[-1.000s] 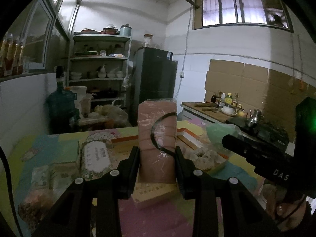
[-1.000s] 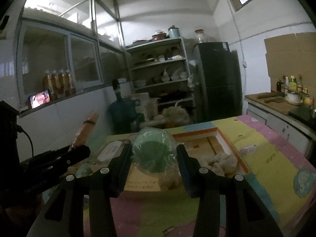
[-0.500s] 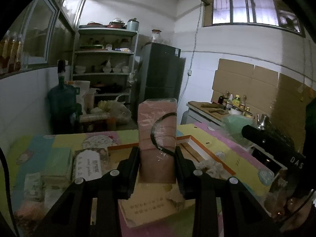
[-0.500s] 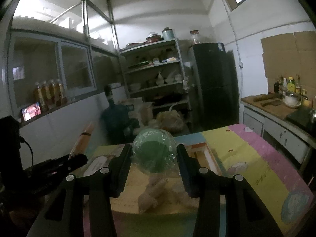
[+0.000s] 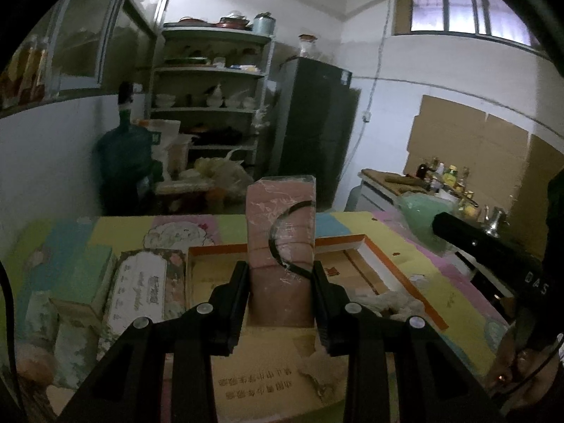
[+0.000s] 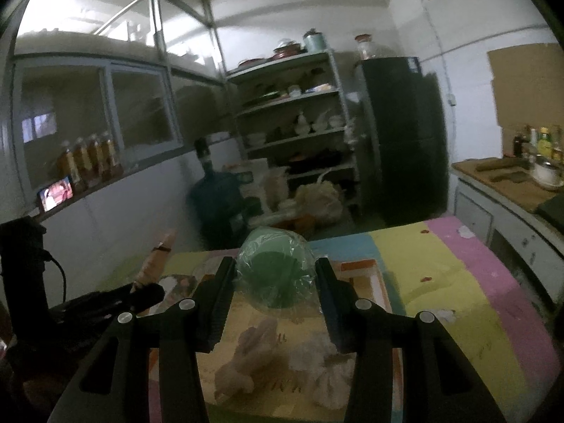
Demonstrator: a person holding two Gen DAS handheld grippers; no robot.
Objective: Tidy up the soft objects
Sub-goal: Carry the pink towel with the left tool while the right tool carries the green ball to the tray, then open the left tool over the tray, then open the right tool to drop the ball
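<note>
Left wrist view: the left gripper (image 5: 280, 275) clamps an upright pink plastic-wrapped block (image 5: 280, 243) above the orange-rimmed cardboard tray (image 5: 373, 250). Right wrist view: the right gripper (image 6: 275, 282) clamps a green plastic-wrapped ball (image 6: 275, 275) over the patterned surface (image 6: 458, 282).

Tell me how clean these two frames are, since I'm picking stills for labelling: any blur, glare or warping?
Left wrist view: dim, fisheye-bent walls, sharp on the pink pack in the left gripper. Right wrist view: background shelves smeared, window panes glaring, the green bundle in the right gripper fairly clear.
</note>
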